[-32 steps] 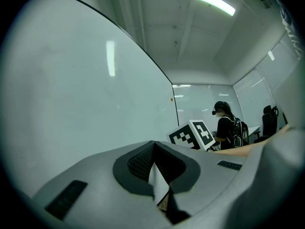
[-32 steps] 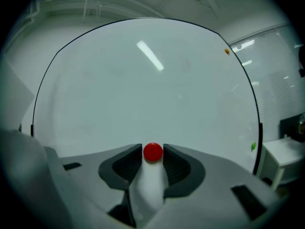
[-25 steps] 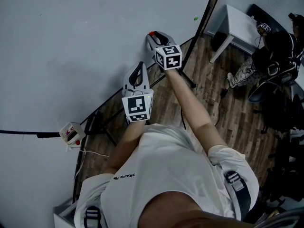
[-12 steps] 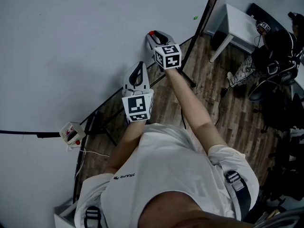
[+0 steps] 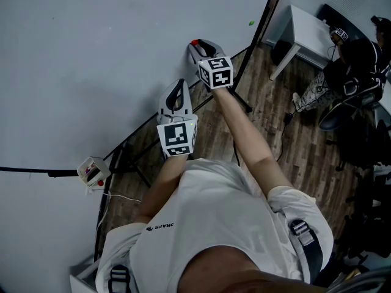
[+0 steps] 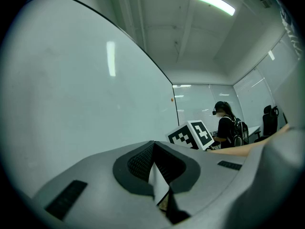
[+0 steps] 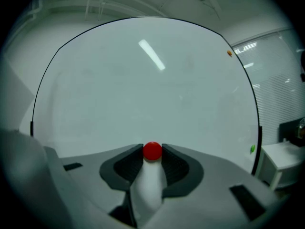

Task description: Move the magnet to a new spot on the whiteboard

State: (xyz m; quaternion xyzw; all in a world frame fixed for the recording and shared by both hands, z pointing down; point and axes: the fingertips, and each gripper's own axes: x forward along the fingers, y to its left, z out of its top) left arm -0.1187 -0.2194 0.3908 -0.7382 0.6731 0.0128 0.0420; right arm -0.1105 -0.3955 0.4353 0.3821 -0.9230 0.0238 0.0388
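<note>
The step in hand is the grasp, at the very beginning of the move. In the right gripper view the red magnet (image 7: 152,151) sits flat on the whiteboard (image 7: 143,89), in its lower part. The right gripper (image 7: 152,152) has its 2 jaws on the magnet: 1 dark pad touches each side of the round disc. I judge that the claw is pinching the magnet and not only standing around it. The head view agrees with this, because there the tips of this gripper (image 5: 197,45) are against the board and a bit of red shows at them.

The left gripper (image 6: 153,146) takes no part in the step. Its jaws are pressed together with nothing between them, and it waits near the board, beside the right one.

The next move, as I judge it, is to pull or slide the magnet away from this place and carry it to a bare area. Most of the board above is free. A small green dot (image 7: 252,149) at the right edge and a small orange one (image 7: 229,53) higher up are better avoided. The disc is small and smooth, so the grip must stay firm until the magnet lies flat at the new spot. Only then should the jaws open.
</note>
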